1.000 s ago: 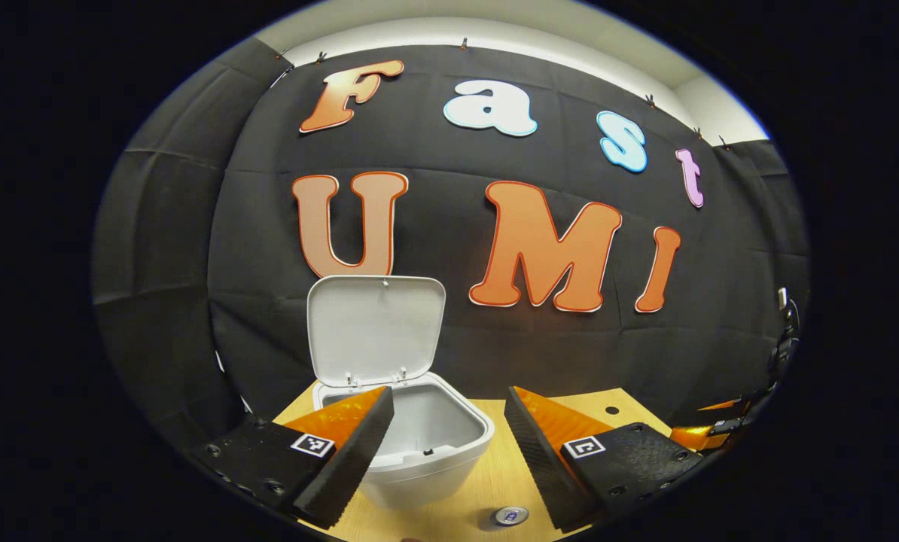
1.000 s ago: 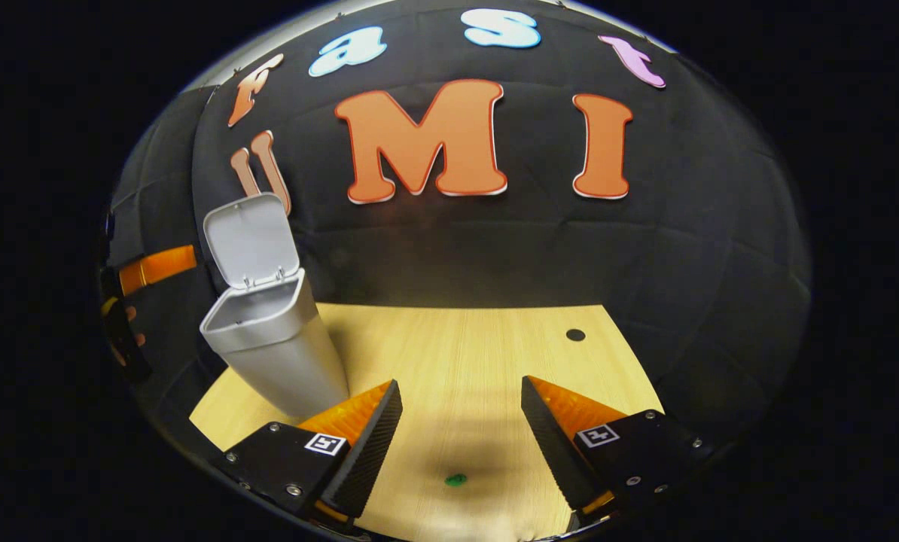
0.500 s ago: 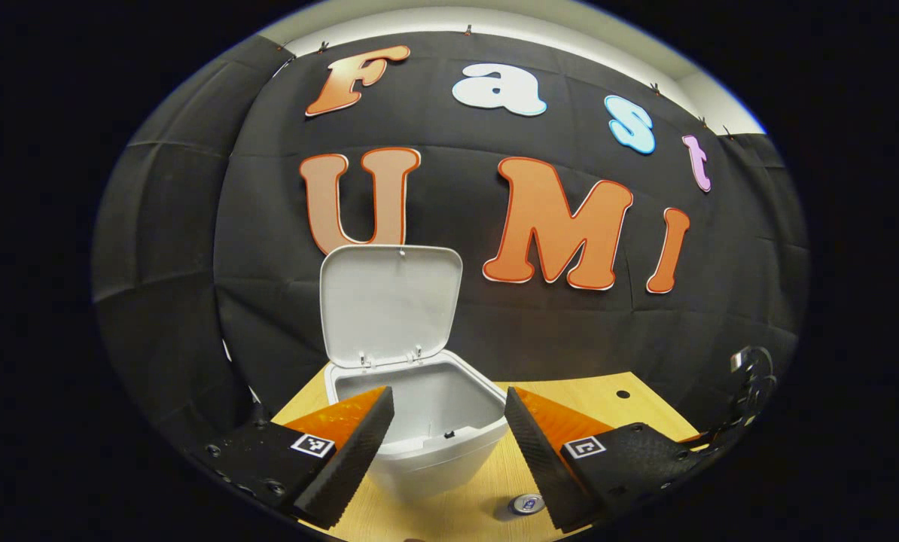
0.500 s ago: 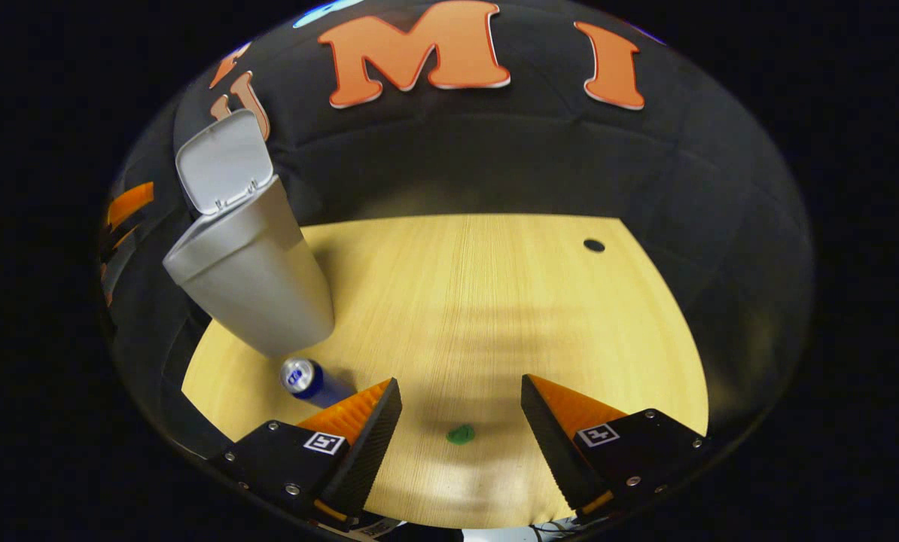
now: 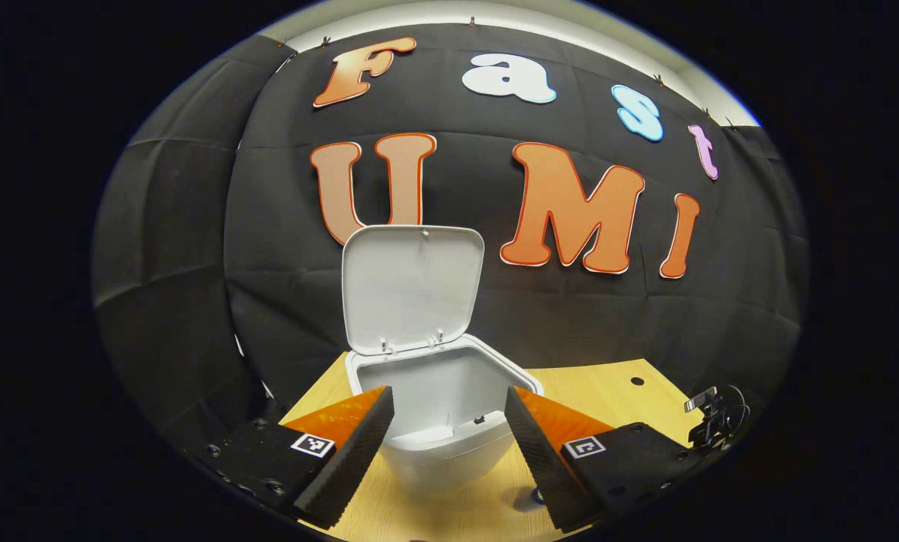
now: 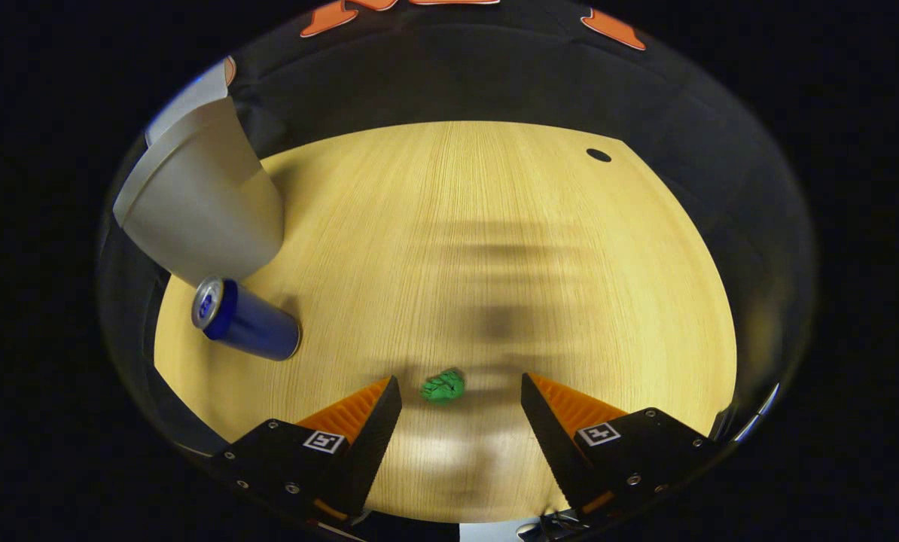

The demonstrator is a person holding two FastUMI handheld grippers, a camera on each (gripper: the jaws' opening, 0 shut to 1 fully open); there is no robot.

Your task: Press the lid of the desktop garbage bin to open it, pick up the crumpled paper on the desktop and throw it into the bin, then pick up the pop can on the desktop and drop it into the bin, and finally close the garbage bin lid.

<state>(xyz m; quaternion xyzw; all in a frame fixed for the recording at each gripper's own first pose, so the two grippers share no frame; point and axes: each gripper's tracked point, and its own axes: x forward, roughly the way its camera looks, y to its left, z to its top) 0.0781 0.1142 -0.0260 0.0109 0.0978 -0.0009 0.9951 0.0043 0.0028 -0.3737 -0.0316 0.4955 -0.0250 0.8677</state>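
The right gripper (image 6: 461, 421) has its fingers spread, and the small green ball of crumpled paper (image 6: 443, 385) lies on the pale wooden desktop (image 6: 495, 226) just ahead of the gap. It looks light and soft, so a gentle pinch across its middle should hold. Farther left lies the blue pop can (image 6: 245, 319), thin-walled and smooth, beside the grey plastic bin (image 6: 201, 203). The left gripper (image 5: 449, 433), also spread, faces the bin's raised lid (image 5: 413, 287).

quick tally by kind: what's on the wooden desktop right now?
Bins: 1, white plastic garbage bin with its lid standing open
Cans: 1, blue metal pop can lying on its side
Paper: 1, green crumpled paper ball
Total: 3
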